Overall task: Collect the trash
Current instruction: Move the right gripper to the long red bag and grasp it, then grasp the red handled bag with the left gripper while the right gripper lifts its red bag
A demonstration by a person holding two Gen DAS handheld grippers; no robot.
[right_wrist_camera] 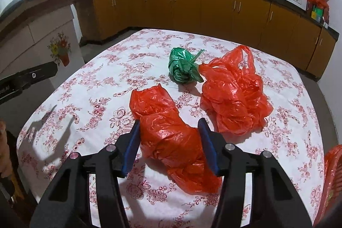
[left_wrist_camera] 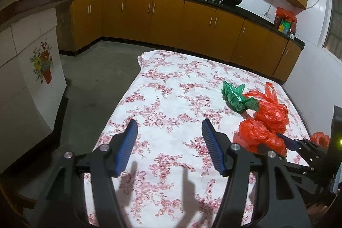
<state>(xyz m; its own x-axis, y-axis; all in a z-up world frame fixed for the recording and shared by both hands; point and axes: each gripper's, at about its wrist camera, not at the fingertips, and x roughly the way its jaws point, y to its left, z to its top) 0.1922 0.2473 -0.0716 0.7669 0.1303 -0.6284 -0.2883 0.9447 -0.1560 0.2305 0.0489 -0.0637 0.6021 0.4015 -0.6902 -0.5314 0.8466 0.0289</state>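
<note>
Three crumpled plastic bags lie on the flowered tablecloth (right_wrist_camera: 85, 82). My right gripper (right_wrist_camera: 169, 122) has its blue pads against both sides of the near red bag (right_wrist_camera: 162, 108), which rests on the cloth. Beyond it lie a bigger red bag with handles (right_wrist_camera: 233, 95) and a knotted green bag (right_wrist_camera: 181, 67). My left gripper (left_wrist_camera: 170, 123) hangs open over bare cloth with nothing between its fingers. In the left wrist view the green bag (left_wrist_camera: 235, 97), the bigger red bag (left_wrist_camera: 271, 112) and the near red bag (left_wrist_camera: 256, 136) lie to its right, with one right gripper finger (left_wrist_camera: 286, 140) stuck into the near one.
More red plastic (right_wrist_camera: 331, 174) shows at the table's right edge. Yellow kitchen cabinets (left_wrist_camera: 171, 20) under a black counter run behind the table. A white cabinet with a flower sticker (left_wrist_camera: 40, 65) stands across the grey floor to the left.
</note>
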